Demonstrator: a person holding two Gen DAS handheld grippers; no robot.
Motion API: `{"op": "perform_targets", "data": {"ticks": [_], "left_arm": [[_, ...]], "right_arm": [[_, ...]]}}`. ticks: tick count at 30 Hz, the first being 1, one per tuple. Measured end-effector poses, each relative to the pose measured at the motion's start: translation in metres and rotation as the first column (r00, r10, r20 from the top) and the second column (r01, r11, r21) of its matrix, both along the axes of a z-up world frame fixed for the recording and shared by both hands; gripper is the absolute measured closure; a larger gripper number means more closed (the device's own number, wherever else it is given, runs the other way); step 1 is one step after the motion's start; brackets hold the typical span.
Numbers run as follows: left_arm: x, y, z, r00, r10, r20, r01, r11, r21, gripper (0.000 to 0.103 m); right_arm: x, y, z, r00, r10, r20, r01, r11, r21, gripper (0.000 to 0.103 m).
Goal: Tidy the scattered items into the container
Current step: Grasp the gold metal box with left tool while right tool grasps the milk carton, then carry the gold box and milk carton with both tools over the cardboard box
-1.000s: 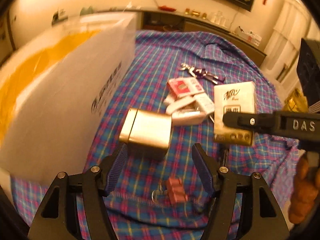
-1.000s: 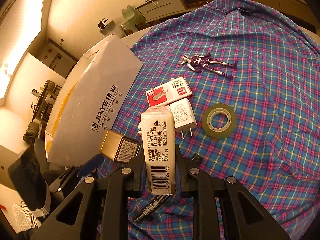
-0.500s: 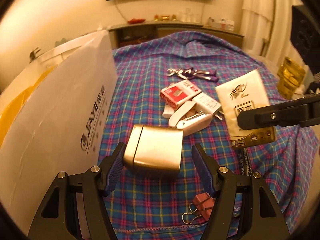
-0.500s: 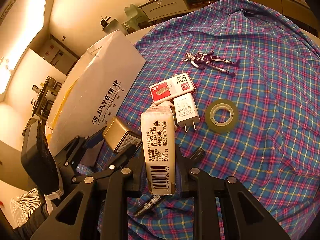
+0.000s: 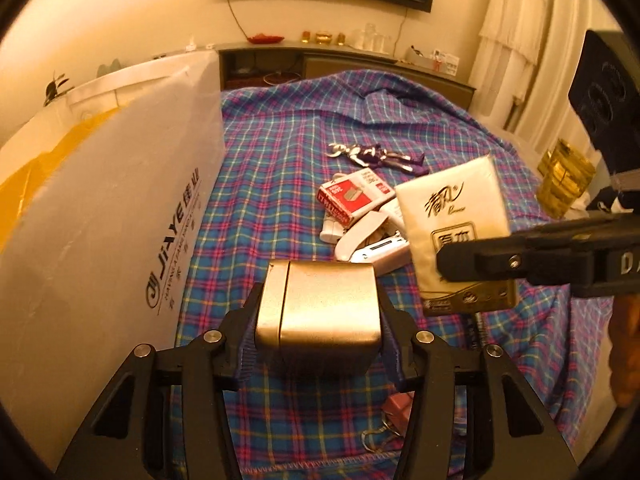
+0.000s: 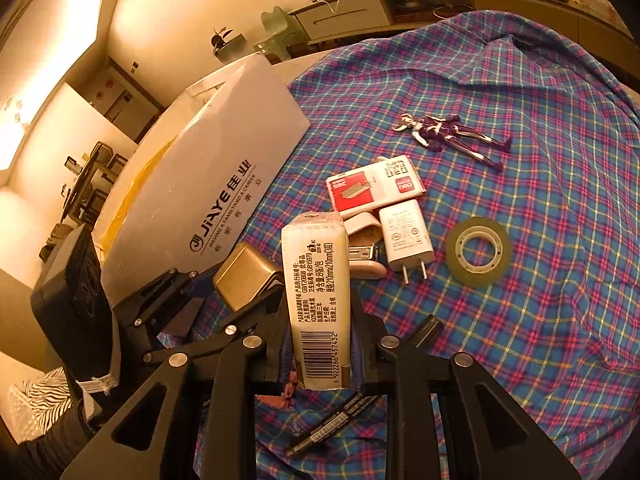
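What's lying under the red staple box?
The staple box rests partly on a white stapler and touches the charger. A white piece pokes out beneath it; the rest is covered.

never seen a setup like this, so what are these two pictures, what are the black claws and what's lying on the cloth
There is no robot here: a person holds a two-finger gripper in each hand, and a fisheye camera on each looks out along its fingers.

In the left wrist view, the left gripper is shut on a gold metal box. In the right wrist view, the right gripper is shut on a tissue pack. Each gripper also shows in the other's picture.

On the plaid cloth lie a purple toy figure, a red and white staple box, a white charger plug, a tape roll, a stapler, a marker and a pink binder clip. The big white box on the left appears to be the container.
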State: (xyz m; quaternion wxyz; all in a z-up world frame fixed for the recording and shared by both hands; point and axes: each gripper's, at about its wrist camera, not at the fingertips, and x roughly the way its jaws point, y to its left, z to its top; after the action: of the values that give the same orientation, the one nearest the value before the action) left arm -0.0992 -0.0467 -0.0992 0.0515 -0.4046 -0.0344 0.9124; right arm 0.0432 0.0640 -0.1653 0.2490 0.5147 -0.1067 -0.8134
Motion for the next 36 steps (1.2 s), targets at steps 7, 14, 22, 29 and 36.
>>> {"op": "perform_targets", "data": {"ticks": [7,14,22,29,36], "left_arm": [[0.022,0.005,0.029,0.999,0.029,-0.028,-0.028,1.000,0.006,0.050],[0.043,0.010,0.058,0.998,0.043,-0.054,-0.043,0.999,-0.002,0.050],[0.067,0.006,0.086,0.996,0.062,-0.068,-0.061,0.998,0.010,0.050],[0.085,-0.006,0.102,0.993,0.080,-0.083,-0.076,0.996,0.051,0.050],[0.097,-0.024,0.111,0.991,0.093,-0.100,-0.085,0.993,0.080,0.050]], "right_arm": [[0.017,-0.002,0.021,0.999,-0.009,-0.050,0.007,0.999,-0.043,0.079],[0.038,0.003,0.040,0.994,-0.033,-0.101,0.024,0.996,-0.090,0.079],[0.066,-0.003,0.064,0.976,-0.057,-0.210,0.044,0.997,-0.067,0.079],[0.100,-0.010,0.079,0.956,-0.080,-0.283,0.063,0.996,-0.068,0.079],[0.120,-0.038,0.093,0.937,-0.069,-0.341,0.061,0.998,-0.035,0.079]]}}
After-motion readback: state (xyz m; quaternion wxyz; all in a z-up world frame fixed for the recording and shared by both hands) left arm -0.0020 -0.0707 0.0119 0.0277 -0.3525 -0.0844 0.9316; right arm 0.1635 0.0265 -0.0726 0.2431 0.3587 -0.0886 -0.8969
